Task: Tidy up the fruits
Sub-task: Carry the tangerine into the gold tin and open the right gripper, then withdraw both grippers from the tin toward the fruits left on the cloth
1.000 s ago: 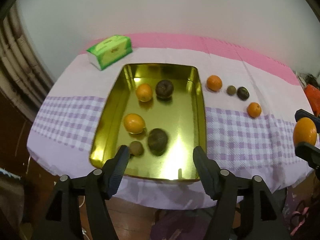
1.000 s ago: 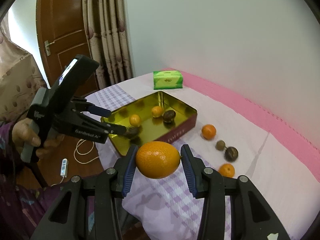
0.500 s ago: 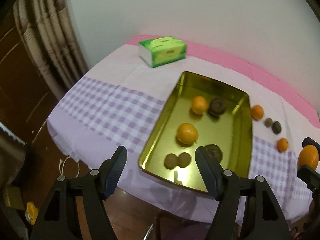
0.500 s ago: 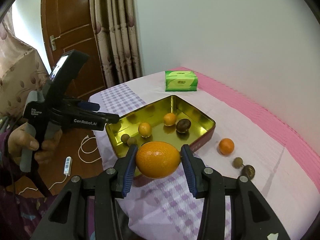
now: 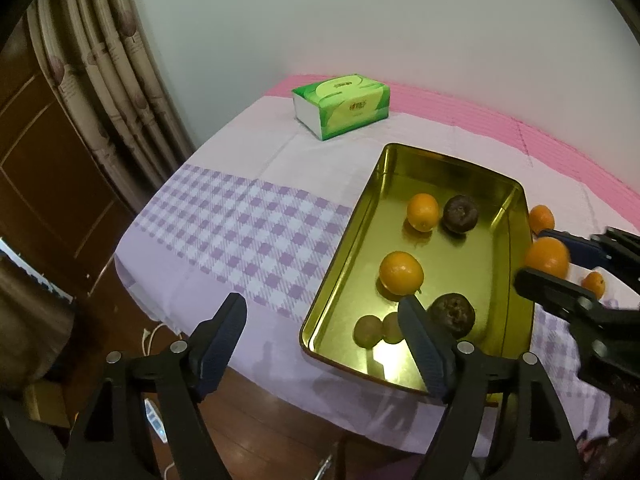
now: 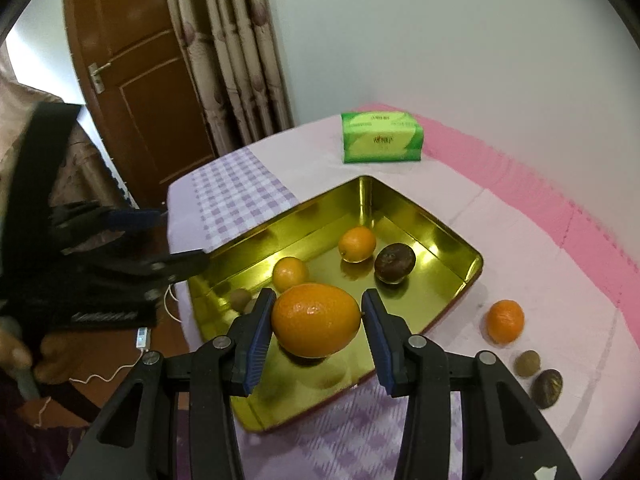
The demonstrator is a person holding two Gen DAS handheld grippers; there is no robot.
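My right gripper [image 6: 318,301] is shut on a large orange [image 6: 316,322], which hangs over the near part of the gold tray [image 6: 440,225]. In the tray lie two oranges [image 6: 357,243] [image 6: 290,273], a dark round fruit [image 6: 395,262] and small brown fruits [image 6: 240,298]. Out on the cloth sit an orange [image 6: 505,321], a small brown fruit [image 6: 527,363] and a dark fruit [image 6: 549,388]. My left gripper [image 5: 322,320] hovers at the tray's [image 5: 340,248] near left corner, its jaws opening with nothing between them. The left wrist view shows the held orange [image 5: 547,257] at the tray's right rim.
A green tissue box [image 5: 342,104] stands at the table's far side, behind the tray. The checked cloth [image 5: 240,232] left of the tray is bare. The table edge drops to a wooden floor with a white cable [image 6: 140,338]. A door and curtain stand at the left.
My right gripper has carried the orange forward, from short of the table to over the tray. My left gripper has swung left off the tray and its jaws have widened.
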